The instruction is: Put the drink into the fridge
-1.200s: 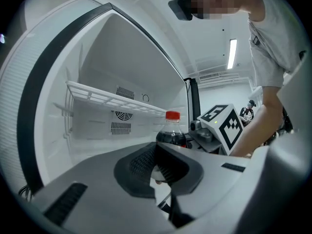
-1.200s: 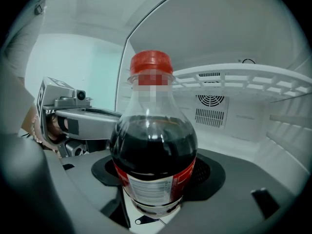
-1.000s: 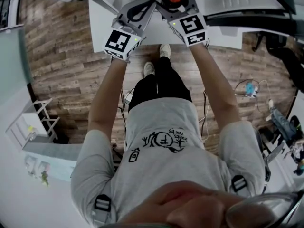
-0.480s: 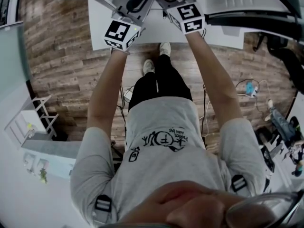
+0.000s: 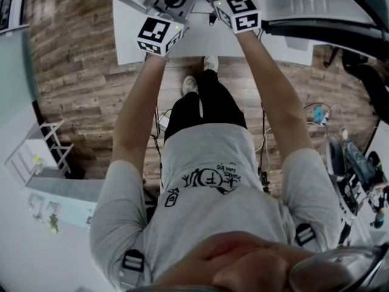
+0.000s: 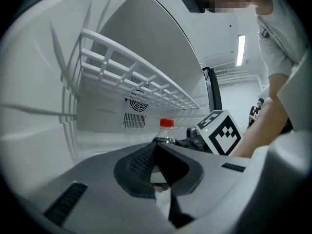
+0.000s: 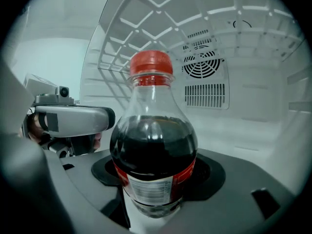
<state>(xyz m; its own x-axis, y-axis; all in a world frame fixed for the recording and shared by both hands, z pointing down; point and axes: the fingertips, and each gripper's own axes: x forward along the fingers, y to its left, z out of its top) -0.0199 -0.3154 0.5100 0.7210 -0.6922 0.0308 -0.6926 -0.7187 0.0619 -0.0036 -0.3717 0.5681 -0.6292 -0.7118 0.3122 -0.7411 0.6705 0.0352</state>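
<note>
A cola bottle (image 7: 153,155) with a red cap (image 7: 151,62) stands upright between the jaws of my right gripper (image 7: 156,182), which is shut on its lower body. It is inside the white fridge, under a wire shelf (image 7: 161,13) and in front of the back-wall fan vent (image 7: 204,65). In the left gripper view the bottle (image 6: 165,130) shows just beyond my left gripper (image 6: 158,172), whose pads meet with nothing held. The left gripper (image 7: 73,121) hangs to the left of the bottle. In the head view both grippers reach into the fridge (image 5: 130,35) at the top edge.
The fridge's left wall (image 6: 44,111) and wire shelf (image 6: 131,67) close in around the left gripper. Below me lie a wooden floor (image 5: 85,96) and cables (image 5: 316,111); a white stand (image 5: 42,151) is at the left. A person (image 6: 255,112) stands far off.
Both grippers have moved forward, deeper into the fridge. The bottle's red cap has passed out of the head view's top edge.
</note>
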